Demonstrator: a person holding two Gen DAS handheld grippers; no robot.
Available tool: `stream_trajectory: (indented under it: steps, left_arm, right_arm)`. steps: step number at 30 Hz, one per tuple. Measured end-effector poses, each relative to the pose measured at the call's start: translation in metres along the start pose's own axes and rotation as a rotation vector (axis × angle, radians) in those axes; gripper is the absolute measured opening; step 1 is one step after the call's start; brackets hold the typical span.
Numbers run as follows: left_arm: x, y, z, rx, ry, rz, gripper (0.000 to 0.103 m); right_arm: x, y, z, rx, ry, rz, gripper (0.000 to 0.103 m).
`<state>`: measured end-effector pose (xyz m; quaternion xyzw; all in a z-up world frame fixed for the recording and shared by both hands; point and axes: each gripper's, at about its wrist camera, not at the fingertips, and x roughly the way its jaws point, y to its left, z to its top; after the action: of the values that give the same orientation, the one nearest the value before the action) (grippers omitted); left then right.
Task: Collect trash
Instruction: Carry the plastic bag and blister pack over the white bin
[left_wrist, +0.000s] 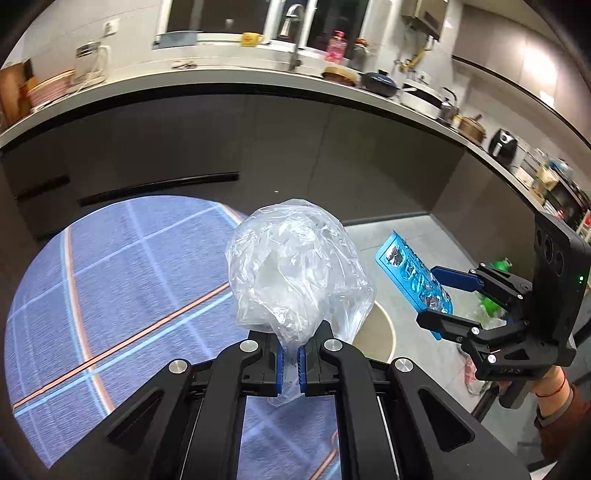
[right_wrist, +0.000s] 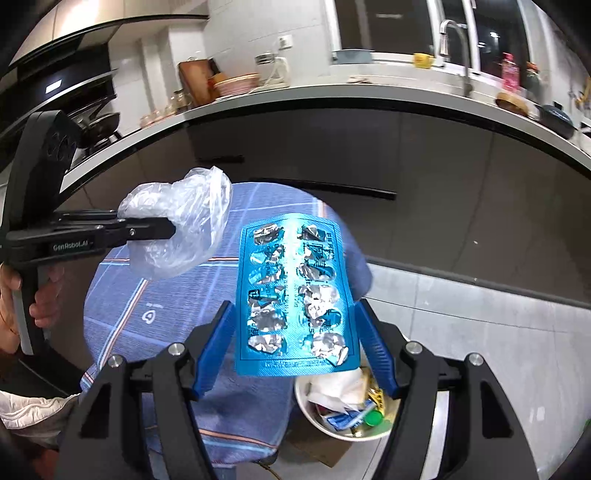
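My left gripper is shut on a crumpled clear plastic bag, held up above the blue checked tablecloth. The bag also shows in the right wrist view. My right gripper holds a used blue blister pack by its edges between the blue pads; the pack also shows in the left wrist view. Below the pack stands a white trash bin holding paper and wrappers; the bin also shows in the left wrist view.
A round table under the tablecloth stands before dark kitchen cabinets. The counter above holds bowls, pots and a sink tap. Grey tiled floor lies to the right, with a green bottle on it.
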<state>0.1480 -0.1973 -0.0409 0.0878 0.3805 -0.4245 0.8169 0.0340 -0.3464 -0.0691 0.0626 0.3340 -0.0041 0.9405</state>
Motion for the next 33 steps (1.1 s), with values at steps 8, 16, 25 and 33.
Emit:
stream_trajectory:
  steps: [8,16,25,33]
  left_arm:
    - [0.03,-0.038,-0.003,0.035,0.035,-0.073,0.005]
    - [0.066,-0.063,-0.01,0.064,0.093,-0.114,0.005]
    - [0.114,-0.077,-0.017,0.082,0.171,-0.131,0.005]
    - [0.164,-0.086,-0.021,0.098,0.253,-0.123,0.005]
  right_arm:
    - [-0.014,-0.031,-0.03,0.075,0.016,-0.052,0.067]
    - [-0.007,-0.06,-0.069,0.177,0.066,-0.071,0.067]
    - [0.013,-0.086,-0.1,0.258,0.119,-0.075,0.067]
    - [0.038,-0.107,-0.111,0.299,0.168,-0.078,0.067]
